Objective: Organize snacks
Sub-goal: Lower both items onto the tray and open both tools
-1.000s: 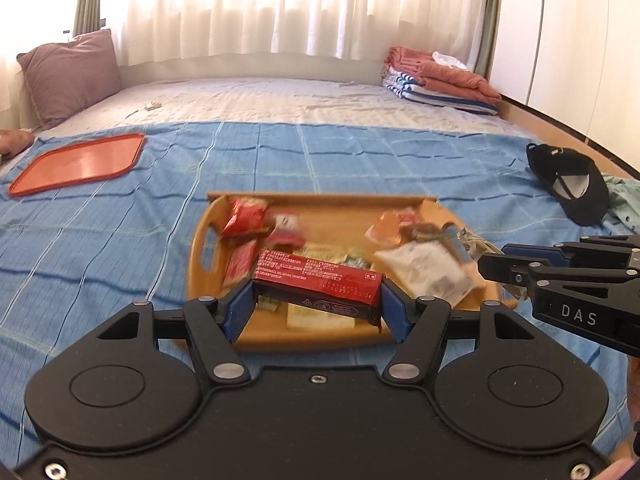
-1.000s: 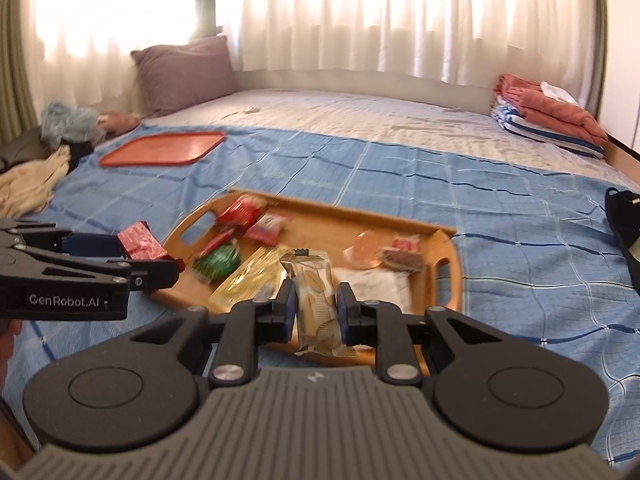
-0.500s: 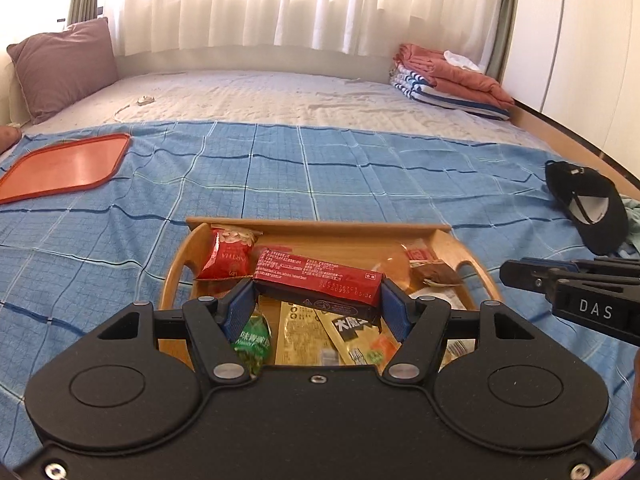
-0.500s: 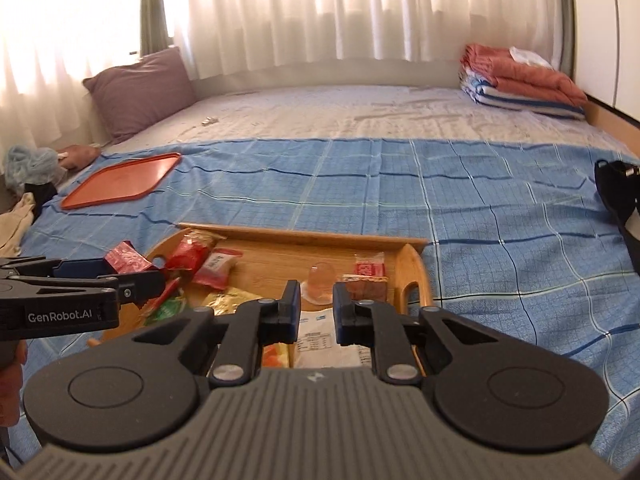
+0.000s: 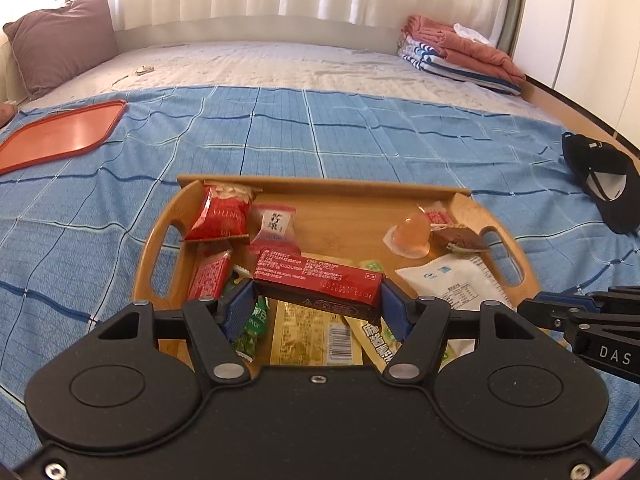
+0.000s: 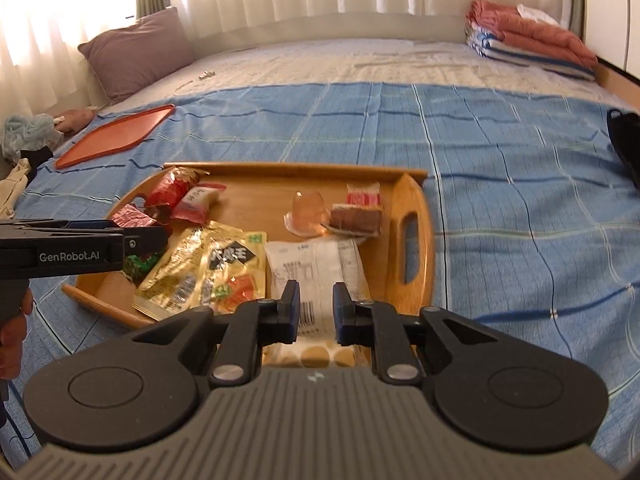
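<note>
We hold a snack box above the tray

Our left gripper clamps the long red box endwise over the wooden tray of snacks on the bed; our right gripper hangs closed and empty over the white packet.

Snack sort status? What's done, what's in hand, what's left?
Done: nothing visibly sorted; the orange tray is bare. In hand: left claw grips a red box over the wooden tray; the right claw is shut and holds nothing. Left: the rest, including the white pouch, jelly cup and yellow packets, still lies jumbled in the wooden tray.
</note>
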A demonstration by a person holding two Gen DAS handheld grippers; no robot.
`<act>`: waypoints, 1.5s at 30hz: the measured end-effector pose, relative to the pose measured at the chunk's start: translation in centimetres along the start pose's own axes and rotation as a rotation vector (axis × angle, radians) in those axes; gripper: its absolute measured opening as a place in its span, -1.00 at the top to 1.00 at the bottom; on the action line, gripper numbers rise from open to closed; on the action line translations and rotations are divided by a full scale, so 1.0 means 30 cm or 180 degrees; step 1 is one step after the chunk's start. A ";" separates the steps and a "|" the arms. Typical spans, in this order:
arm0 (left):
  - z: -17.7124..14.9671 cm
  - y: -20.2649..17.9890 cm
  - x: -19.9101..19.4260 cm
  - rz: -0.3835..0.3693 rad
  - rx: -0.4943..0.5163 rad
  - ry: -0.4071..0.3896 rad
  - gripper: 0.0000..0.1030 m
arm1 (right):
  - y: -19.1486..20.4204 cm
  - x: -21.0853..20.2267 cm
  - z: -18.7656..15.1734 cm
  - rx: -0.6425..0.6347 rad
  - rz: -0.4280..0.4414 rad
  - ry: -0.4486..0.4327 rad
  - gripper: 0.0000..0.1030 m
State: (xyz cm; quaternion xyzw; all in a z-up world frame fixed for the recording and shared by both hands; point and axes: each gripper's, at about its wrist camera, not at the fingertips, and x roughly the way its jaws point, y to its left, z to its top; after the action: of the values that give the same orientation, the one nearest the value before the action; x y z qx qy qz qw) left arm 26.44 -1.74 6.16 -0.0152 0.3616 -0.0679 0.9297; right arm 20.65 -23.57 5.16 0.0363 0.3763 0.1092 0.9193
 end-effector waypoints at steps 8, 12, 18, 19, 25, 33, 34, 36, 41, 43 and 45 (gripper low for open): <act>-0.023 -0.002 0.030 0.0017 0.0056 0.0062 -0.25 | -0.008 0.026 -0.046 -0.0037 0.0014 0.0323 0.48; -0.036 -0.001 0.048 0.0039 0.0054 0.0097 -0.25 | -0.001 0.038 -0.045 -0.0067 -0.0014 0.0313 0.46; -0.043 0.002 0.073 0.0055 0.0051 0.0125 -0.25 | -0.001 0.095 -0.034 0.0012 -0.0062 0.0337 0.46; -0.043 0.001 0.078 0.0056 0.0056 0.0127 -0.25 | -0.003 0.106 -0.034 0.0040 -0.0061 0.0344 0.46; -0.050 -0.005 0.103 0.0079 0.0103 0.0114 -0.26 | -0.005 0.142 -0.025 0.0106 -0.0041 0.0327 0.46; -0.055 -0.016 0.108 0.0107 0.0159 0.0123 -0.39 | -0.012 0.130 -0.022 0.0133 0.0003 0.0285 0.15; -0.056 -0.016 0.104 0.0119 0.0164 0.0114 -0.44 | -0.013 0.126 -0.023 0.0143 0.0010 0.0278 0.14; -0.054 -0.018 0.090 0.0108 0.0177 0.0092 -0.54 | -0.012 0.117 -0.025 0.0147 0.0009 0.0267 0.14; -0.042 -0.021 0.044 0.0115 0.0211 0.0059 -0.69 | 0.002 0.086 -0.023 0.0123 0.0014 0.0228 0.01; -0.040 -0.022 0.019 0.0121 0.0223 0.0045 -0.74 | 0.008 0.068 -0.021 0.0121 0.0022 0.0203 -0.08; -0.038 -0.023 -0.012 0.0113 0.0235 0.0026 -0.76 | 0.017 0.048 -0.018 0.0112 0.0032 0.0174 -0.11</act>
State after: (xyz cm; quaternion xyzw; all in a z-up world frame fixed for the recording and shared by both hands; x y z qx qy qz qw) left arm 25.33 -2.34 5.60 0.0258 0.3629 -0.0648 0.9292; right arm 21.18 -22.77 3.87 0.0514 0.4029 0.1080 0.9074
